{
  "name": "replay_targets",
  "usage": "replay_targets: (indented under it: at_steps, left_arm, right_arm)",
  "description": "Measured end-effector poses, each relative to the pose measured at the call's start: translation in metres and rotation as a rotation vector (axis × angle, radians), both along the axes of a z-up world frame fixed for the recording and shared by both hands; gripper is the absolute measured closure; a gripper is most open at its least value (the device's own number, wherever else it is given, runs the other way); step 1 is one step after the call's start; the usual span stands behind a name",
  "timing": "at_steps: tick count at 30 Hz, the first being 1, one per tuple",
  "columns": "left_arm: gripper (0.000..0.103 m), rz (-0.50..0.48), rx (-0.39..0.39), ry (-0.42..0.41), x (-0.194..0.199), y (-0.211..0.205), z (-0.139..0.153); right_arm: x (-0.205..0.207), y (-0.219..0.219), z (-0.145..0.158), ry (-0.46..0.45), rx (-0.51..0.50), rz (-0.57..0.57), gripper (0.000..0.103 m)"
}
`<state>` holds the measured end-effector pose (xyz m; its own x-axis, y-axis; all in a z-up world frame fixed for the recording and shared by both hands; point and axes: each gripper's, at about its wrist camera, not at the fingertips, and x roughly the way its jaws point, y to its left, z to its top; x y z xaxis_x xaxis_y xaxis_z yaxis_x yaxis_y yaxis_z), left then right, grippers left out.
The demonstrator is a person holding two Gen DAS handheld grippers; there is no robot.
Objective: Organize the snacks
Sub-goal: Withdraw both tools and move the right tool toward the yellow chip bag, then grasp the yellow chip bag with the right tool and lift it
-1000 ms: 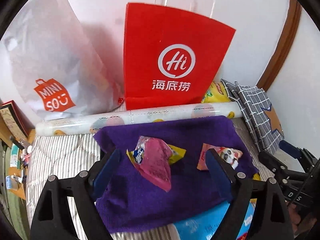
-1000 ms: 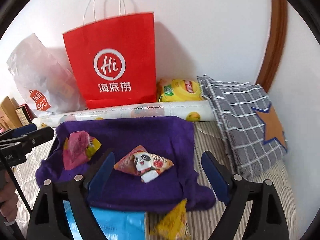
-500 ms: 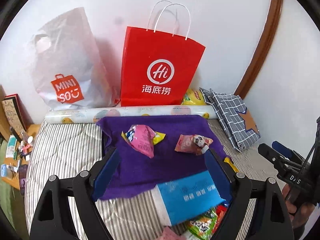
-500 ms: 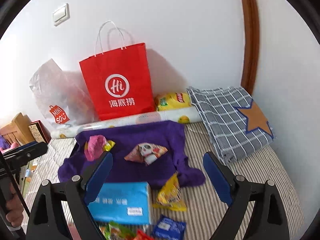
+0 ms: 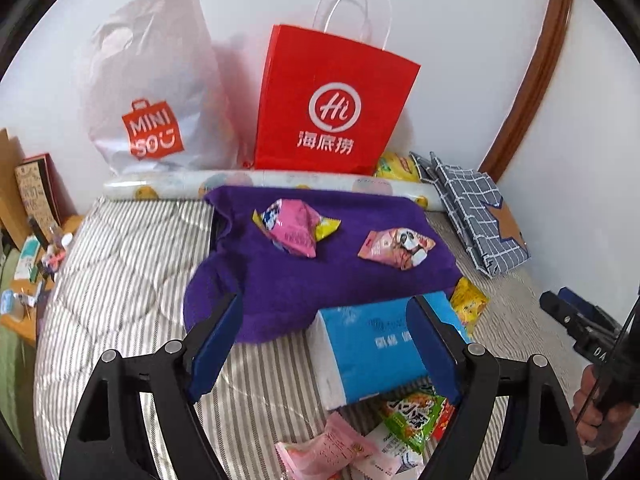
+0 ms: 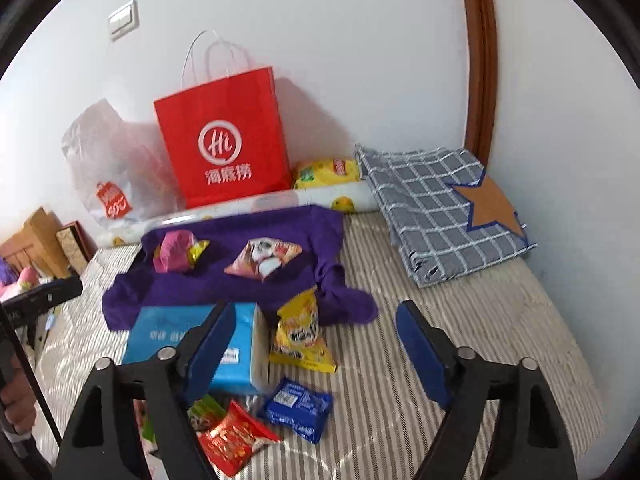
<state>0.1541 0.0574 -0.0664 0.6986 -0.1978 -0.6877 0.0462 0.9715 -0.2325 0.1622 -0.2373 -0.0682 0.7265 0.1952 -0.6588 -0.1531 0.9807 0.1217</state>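
Two snack packets lie on a crumpled purple cloth (image 5: 320, 276) spread over a grey-and-white striped mattress (image 5: 132, 280): a pink foil packet with yellow ends (image 5: 294, 226) toward the cloth's left, and a triangular pink packet printed with a panda (image 5: 396, 248) to its right, the two apart from each other. At the cloth's near edge rests a blue-wrapped pack of tissues (image 5: 376, 348), touching the cloth. Just right of it lies a yellow snack packet (image 6: 302, 332), partly on the cloth's hem. Nearer the cameras sit a blue foil packet (image 6: 298, 404), a red foil packet (image 6: 232, 438), a green printed packet (image 5: 414, 412) and a pale pink packet (image 5: 324, 448), clustered in front of the tissue pack.

The left gripper (image 5: 326, 340) hovers over the tissue pack, jaws wide and just narrowing, nothing clamped. The right gripper (image 6: 316, 340) hovers over the loose packets, jaws likewise wide and just closing in, pads touching nothing.

Behind the cloth a printed roll of plastic sheet (image 5: 256, 182) lies along the wall. Upright behind it stand a red paper carrier bag with white handles (image 5: 332, 108) and, to its left, a translucent white plastic bag with an orange logo (image 5: 152, 92). A yellow bag (image 6: 326, 172) lies right of the red bag, and a folded grey checked fabric with an orange star (image 6: 444, 208) lies at the far right.
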Motion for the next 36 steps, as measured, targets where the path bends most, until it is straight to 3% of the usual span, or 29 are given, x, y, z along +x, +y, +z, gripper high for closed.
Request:
replay_targets:
  at_steps: [7,22,24,25,26,36]
  left_arm:
    - [0.02,0.021,0.044,0.033,0.0,-0.001,-0.019]
    - [0.02,0.034,0.068,0.049,0.01,0.003,-0.032]
    - [0.02,0.032,0.064,0.054,0.011,0.003,-0.033]
    - [0.02,0.03,0.062,0.056,0.011,0.003,-0.034]
    - [0.021,0.03,0.062,0.057,0.011,0.003,-0.035]
    - [0.024,0.026,0.059,0.042,-0.009,0.002,-0.029]
  right_arm:
    - [0.014,0.002,-0.034,0.055,0.031,0.022,0.038]
    - [0.063,0.017,-0.077,0.134,0.063,0.043,0.045]
    - [0.067,0.019,-0.081,0.147,0.051,0.05,0.054]
    - [0.068,0.021,-0.083,0.16,0.049,0.066,0.068]
    - [0.068,0.022,-0.083,0.165,0.049,0.071,0.073]
    - [0.031,0.009,-0.04,0.045,0.058,0.043,0.074]
